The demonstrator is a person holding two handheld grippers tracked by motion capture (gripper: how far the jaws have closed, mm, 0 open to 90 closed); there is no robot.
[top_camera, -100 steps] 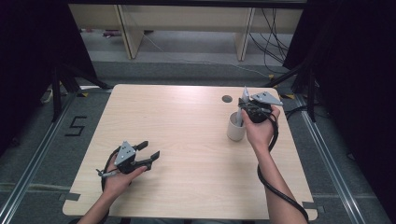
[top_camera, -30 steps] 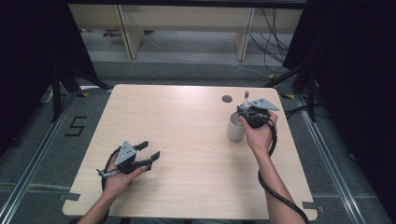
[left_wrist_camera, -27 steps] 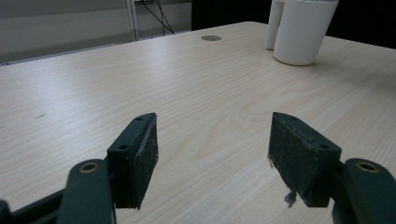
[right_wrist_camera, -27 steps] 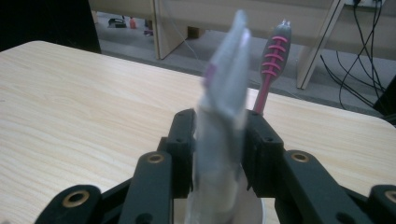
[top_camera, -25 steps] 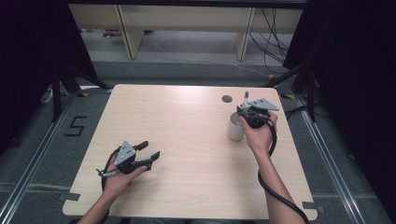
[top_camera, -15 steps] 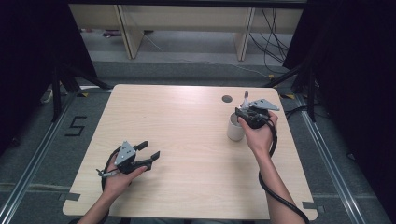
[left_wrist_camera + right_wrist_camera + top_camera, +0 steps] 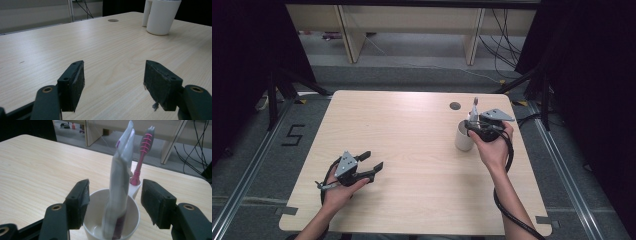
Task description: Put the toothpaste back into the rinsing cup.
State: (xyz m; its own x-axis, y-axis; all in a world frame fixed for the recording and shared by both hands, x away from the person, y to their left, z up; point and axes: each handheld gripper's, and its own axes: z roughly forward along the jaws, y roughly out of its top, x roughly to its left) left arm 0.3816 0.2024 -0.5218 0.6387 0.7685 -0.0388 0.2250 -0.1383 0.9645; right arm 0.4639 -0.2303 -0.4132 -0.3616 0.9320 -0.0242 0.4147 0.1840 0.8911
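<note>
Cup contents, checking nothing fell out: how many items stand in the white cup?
2: a toothpaste tube upright inside the white cup, and a pink toothbrush in the side holder behind it.

One white cup [image 7: 111, 220] stands near the table's [image 7: 412, 135] far right edge, holding one toothpaste tube [image 7: 120, 185], with one pink toothbrush [image 7: 142, 155] in its side holder. Two grippers are present, the left gripper [image 7: 371, 165] and the right gripper [image 7: 482, 125], one per hand.

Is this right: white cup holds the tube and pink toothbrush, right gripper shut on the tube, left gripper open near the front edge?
Not quite. The right gripper is open, its jaws either side of the tube without touching it, as the right gripper view shows. The rest holds: cup, pink toothbrush, left gripper open.
</note>
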